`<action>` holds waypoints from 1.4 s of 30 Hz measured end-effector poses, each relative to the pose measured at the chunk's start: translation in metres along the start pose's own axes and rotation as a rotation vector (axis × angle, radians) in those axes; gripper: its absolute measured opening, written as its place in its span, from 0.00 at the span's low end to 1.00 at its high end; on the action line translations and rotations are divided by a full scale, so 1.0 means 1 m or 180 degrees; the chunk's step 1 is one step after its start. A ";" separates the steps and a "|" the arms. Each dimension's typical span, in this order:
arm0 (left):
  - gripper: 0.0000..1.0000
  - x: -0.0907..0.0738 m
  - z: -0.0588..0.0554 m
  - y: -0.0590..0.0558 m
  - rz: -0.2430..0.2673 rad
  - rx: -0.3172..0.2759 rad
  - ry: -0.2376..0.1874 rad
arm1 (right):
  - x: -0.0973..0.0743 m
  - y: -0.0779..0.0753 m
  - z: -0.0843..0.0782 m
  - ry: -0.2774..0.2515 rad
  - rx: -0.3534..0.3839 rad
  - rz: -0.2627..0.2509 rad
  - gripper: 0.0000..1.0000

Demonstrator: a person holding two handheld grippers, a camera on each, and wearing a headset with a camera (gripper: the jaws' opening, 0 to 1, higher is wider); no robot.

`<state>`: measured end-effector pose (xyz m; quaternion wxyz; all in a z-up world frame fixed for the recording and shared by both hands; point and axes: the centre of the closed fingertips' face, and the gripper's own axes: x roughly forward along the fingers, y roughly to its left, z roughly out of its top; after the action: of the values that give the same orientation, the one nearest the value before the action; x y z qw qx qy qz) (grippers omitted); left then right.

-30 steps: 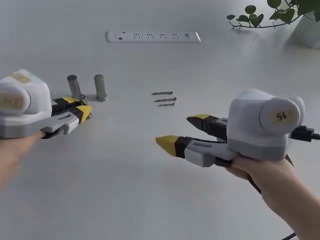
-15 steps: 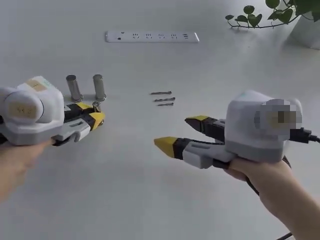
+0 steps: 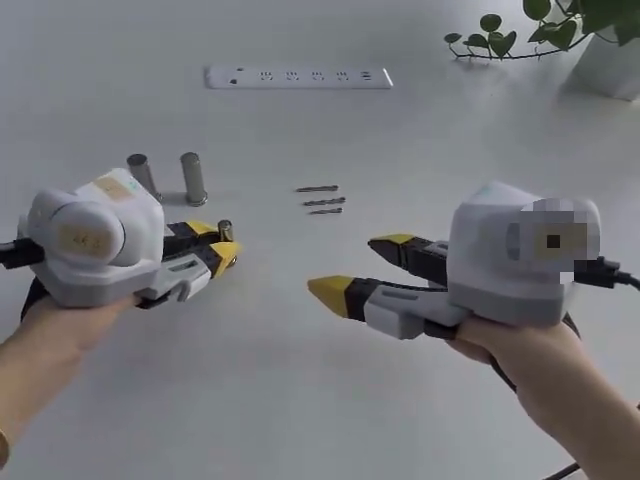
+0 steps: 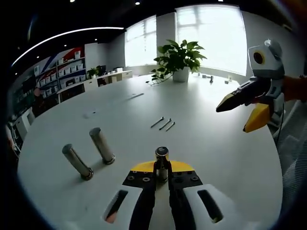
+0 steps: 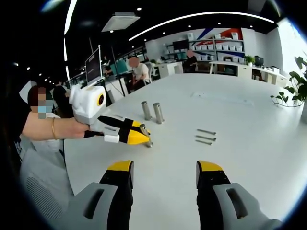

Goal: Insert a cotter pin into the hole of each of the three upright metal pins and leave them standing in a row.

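**A:** What is different from a second ago?

**B:** The left tongs [image 3: 218, 242] were right beside the row of pins. Now they are out toward the middle of the desk [image 3: 300, 390], and one metal pin, the held pin [image 4: 162, 154], has come with them.

**A:** So the row is broken?

**B:** Yes. The first standing pin [image 3: 140, 173] and the second standing pin [image 3: 192, 178] stay upright where they were, close together. The held pin is well apart from them.

**A:** What does that mean for the job?

**B:** I judge that one pin is being brought out for fitting. Nothing is inserted yet. The three cotter pins [image 3: 328, 201] lie flat on the desk, side by side and untouched, beyond both tongs.

**A:** How do the left tongs stand?

**B:** They are nearly closed, with the yellow tips pinching the held pin around its shaft. The pin is upright and its top stands clear of the tips. I cannot tell whether its foot touches the desk.

**A:** And the right tongs [image 3: 355, 264]?

**B:** The jaws are spread wide with nothing between them. They hover over the desk, pointing toward the held pin.
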<state>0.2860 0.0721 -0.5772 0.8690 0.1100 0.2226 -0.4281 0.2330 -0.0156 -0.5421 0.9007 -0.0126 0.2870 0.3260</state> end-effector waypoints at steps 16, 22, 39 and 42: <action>0.07 0.001 0.002 -0.008 -0.0053 0.0017 -0.0035 | -0.003 -0.004 -0.002 0.0010 0.0029 -0.0026 0.48; 0.09 0.002 -0.002 -0.010 -0.0045 0.0115 0.0034 | -0.004 -0.005 -0.004 0.0027 0.0046 -0.0028 0.47; 0.34 -0.012 0.004 -0.003 0.0176 -0.0027 0.0041 | 0.005 -0.032 0.014 0.0219 -0.0400 -0.0077 0.43; 0.38 -0.020 0.004 -0.001 0.0299 -0.0122 0.0066 | 0.011 -0.050 0.012 0.0454 -0.0694 -0.0192 0.38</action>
<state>0.2754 0.0840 -0.5635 0.8877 0.1081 0.2343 -0.3813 0.2754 -0.0463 -0.5463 0.8807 -0.1421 0.3127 0.3263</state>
